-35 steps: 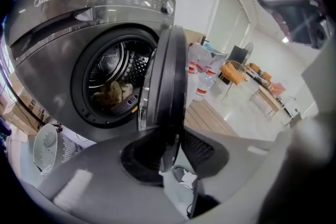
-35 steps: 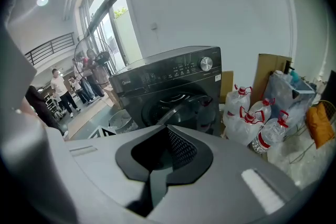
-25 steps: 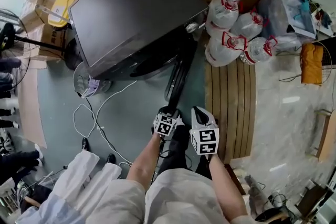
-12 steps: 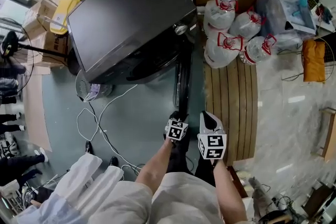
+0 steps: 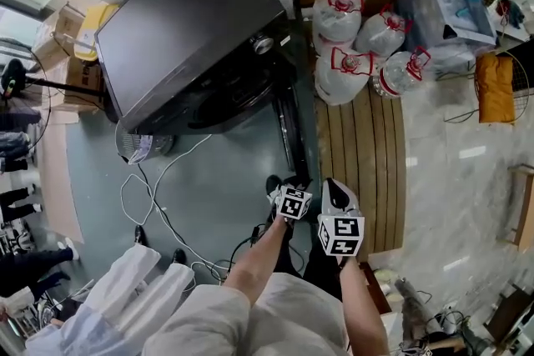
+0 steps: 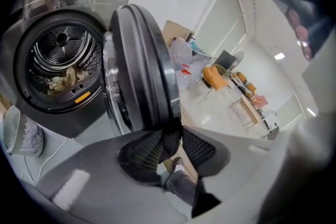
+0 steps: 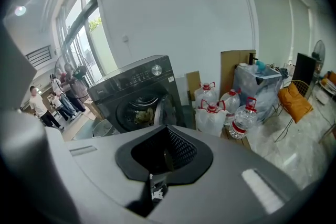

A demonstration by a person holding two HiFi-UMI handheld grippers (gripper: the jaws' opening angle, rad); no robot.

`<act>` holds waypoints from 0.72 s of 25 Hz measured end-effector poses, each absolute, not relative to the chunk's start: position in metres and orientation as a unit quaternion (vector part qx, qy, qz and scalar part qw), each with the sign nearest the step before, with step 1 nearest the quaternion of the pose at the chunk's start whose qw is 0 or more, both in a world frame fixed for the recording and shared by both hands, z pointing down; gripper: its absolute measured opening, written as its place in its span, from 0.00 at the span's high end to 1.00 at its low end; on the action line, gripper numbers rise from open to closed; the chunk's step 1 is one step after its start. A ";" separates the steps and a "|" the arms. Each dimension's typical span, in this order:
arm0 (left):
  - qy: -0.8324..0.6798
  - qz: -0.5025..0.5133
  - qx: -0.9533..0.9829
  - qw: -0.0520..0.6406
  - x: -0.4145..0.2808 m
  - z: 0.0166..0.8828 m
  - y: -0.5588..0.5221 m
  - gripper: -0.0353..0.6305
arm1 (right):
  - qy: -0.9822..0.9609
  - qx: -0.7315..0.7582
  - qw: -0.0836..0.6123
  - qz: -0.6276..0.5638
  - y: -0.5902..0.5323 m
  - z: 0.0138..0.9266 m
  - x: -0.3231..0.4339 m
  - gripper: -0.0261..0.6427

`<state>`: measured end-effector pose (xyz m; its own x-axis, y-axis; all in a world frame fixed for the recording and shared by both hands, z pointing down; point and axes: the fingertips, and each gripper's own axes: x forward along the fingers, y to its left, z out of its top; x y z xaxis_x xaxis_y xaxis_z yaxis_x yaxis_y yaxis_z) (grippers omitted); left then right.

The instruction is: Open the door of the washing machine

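Note:
The dark grey washing machine [image 5: 192,37] stands at the upper left of the head view. Its round door [image 5: 290,125] is swung out towards me, edge-on. In the left gripper view the door [image 6: 142,65] stands beside the open drum [image 6: 60,55], which has some laundry [image 6: 65,78] inside. My left gripper [image 5: 284,184] is shut on the door's outer rim, which runs between its pads [image 6: 169,144]. Just right of it, my right gripper [image 5: 332,186] is shut and empty [image 7: 165,157]. It points at the machine [image 7: 139,94] from a distance.
Several large water bottles [image 5: 359,46] and cardboard sit right of the machine, behind a wooden slat platform [image 5: 367,154]. White cables [image 5: 150,196] and a small fan [image 5: 133,146] lie on the floor at left. Boxes [image 5: 67,46] stand further left. People stand by the windows [image 7: 58,102].
The door has swung further out from the machine with my left gripper on its rim. Both grippers have come back towards me and a little to the right.

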<state>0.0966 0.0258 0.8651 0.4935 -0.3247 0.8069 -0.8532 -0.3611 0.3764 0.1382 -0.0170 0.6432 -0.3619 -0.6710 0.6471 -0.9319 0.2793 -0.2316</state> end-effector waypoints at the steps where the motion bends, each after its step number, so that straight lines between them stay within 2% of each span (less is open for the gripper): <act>1: -0.381 0.322 0.764 0.409 0.106 0.864 0.024 0.69 | -0.767 0.524 0.218 0.299 -0.015 0.643 0.145 0.96; 8: -0.338 0.334 0.784 0.400 0.160 0.870 0.016 0.69 | -0.751 0.543 0.216 0.307 0.002 0.649 0.179 0.96; 18: -0.304 0.337 0.821 0.345 0.214 0.853 -0.025 0.69 | -0.732 0.567 0.212 0.313 0.022 0.646 0.229 0.96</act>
